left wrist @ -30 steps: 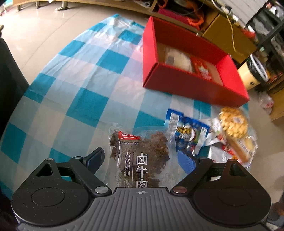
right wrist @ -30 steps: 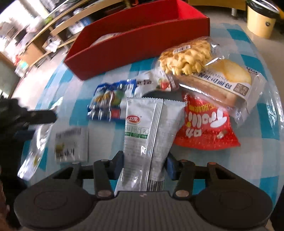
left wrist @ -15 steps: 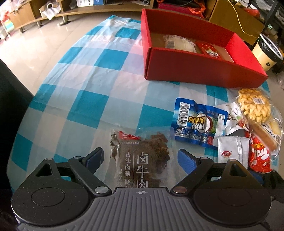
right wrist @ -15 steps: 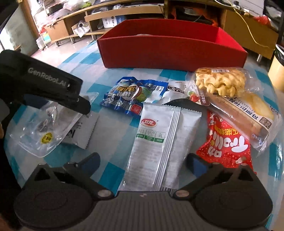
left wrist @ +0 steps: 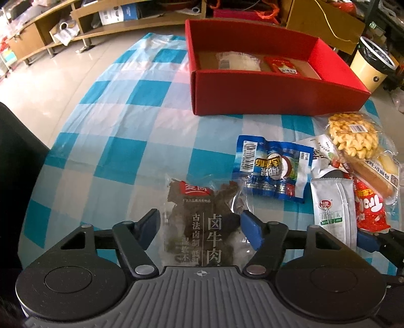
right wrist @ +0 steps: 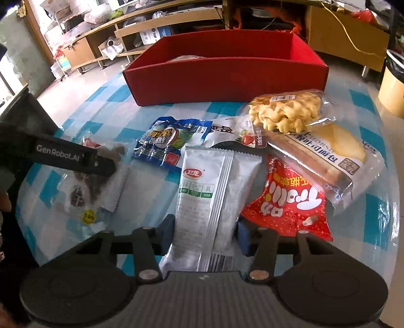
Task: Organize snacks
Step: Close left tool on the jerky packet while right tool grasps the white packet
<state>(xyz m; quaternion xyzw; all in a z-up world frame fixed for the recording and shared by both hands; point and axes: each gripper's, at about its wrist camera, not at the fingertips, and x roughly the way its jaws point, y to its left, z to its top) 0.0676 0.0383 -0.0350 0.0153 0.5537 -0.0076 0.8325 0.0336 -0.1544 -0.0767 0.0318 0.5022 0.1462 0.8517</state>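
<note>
My left gripper [left wrist: 200,228] is shut on the clear beef jerky packet [left wrist: 202,214] near the table's front. My right gripper [right wrist: 205,230] is shut on the white-green snack packet [right wrist: 212,199], also in the left wrist view [left wrist: 333,209]. The open red box [left wrist: 272,93] stands at the back and holds a white packet [left wrist: 237,60] and a red packet [left wrist: 280,64]. On the cloth lie a blue packet [left wrist: 272,171], a red packet [right wrist: 287,204], a bread packet [right wrist: 325,151] and a yellow cookie bag [right wrist: 282,111].
The table has a blue-and-white checked cloth [left wrist: 113,121]. A yellow bin [left wrist: 371,68] stands on the floor at right, wooden shelving [left wrist: 75,20] behind. A dark chair back [left wrist: 15,156] is at the left edge.
Both grippers have closed from wide open onto their packets: the left on the jerky packet, the right on the white-green packet. The views have shifted slightly toward the box.
</note>
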